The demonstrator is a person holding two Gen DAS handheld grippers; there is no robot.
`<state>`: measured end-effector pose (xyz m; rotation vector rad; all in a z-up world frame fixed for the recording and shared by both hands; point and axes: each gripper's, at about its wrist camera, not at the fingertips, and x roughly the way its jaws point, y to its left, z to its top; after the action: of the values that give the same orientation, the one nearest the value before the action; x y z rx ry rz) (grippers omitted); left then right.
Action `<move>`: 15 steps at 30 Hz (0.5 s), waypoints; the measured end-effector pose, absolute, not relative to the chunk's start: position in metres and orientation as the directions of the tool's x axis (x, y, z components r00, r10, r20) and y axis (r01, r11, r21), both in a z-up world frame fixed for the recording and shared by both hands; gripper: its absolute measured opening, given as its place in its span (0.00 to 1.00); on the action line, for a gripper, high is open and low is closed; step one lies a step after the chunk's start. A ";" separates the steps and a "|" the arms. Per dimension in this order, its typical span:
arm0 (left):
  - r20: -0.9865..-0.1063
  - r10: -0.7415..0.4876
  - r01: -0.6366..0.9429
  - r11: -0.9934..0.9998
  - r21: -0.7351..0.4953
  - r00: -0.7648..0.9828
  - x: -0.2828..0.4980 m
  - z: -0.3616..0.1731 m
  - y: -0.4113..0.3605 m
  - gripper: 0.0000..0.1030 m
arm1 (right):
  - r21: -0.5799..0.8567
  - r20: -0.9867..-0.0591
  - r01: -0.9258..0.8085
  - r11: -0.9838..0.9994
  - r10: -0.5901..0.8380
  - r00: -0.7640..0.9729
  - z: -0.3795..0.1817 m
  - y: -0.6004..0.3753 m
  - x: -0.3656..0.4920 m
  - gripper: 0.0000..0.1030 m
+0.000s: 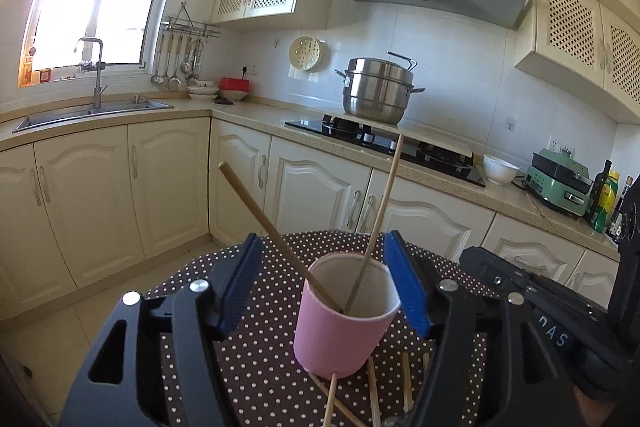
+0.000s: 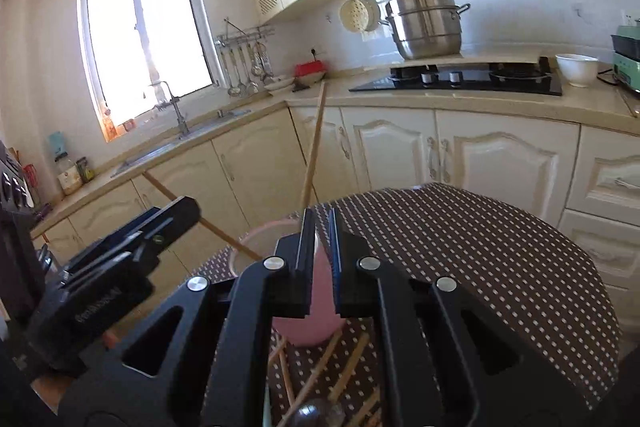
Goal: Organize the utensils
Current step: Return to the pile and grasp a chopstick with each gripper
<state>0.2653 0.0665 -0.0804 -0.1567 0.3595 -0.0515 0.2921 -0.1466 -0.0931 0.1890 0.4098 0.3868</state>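
Note:
A pink cup (image 1: pixel 340 339) stands on the brown polka-dot table (image 1: pixel 256 379), and two wooden chopsticks (image 1: pixel 380 211) lean out of it. My left gripper (image 1: pixel 324 287) is open around the cup: the right blue pad is close to the rim and the left pad stands well apart. Several loose chopsticks (image 1: pixel 374 391) lie on the cloth just in front of the cup. In the right wrist view my right gripper (image 2: pixel 320 227) is shut with nothing between its fingers. The pink cup (image 2: pixel 308 323) sits just behind them and loose chopsticks (image 2: pixel 340 371) lie below.
Cream cabinets ring the table's far edge. On the counter are a black hob (image 1: pixel 384 143) with a steel pot (image 1: pixel 378 91), a white bowl (image 1: pixel 500 169) and a green appliance (image 1: pixel 560 183). A sink (image 1: pixel 92 111) lies under the window at the left.

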 end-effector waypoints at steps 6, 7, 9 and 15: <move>-0.558 -0.128 0.063 0.989 -0.133 0.820 0.254 -0.104 0.070 0.64 | 0.245 -0.438 -0.272 0.931 0.356 0.825 -0.108 -0.162 0.272 0.08; -0.603 -0.127 0.067 0.990 -0.121 0.788 0.254 -0.111 0.070 0.64 | 0.240 -0.453 -0.261 0.935 0.346 0.822 -0.112 -0.164 0.269 0.08; -0.691 -0.115 0.065 0.993 -0.098 0.714 0.256 -0.127 0.069 0.64 | 0.238 -0.483 -0.238 0.942 0.328 0.812 -0.120 -0.170 0.263 0.08; -0.807 -0.114 0.084 0.993 -0.081 0.580 0.248 -0.165 0.069 0.63 | 0.248 -0.573 -0.196 0.949 0.307 0.760 -0.145 -0.182 0.249 0.08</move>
<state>0.2479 0.0688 -0.1650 -0.0348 0.9456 -0.1159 0.2488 -0.1823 -0.1451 0.1772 0.6529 0.2754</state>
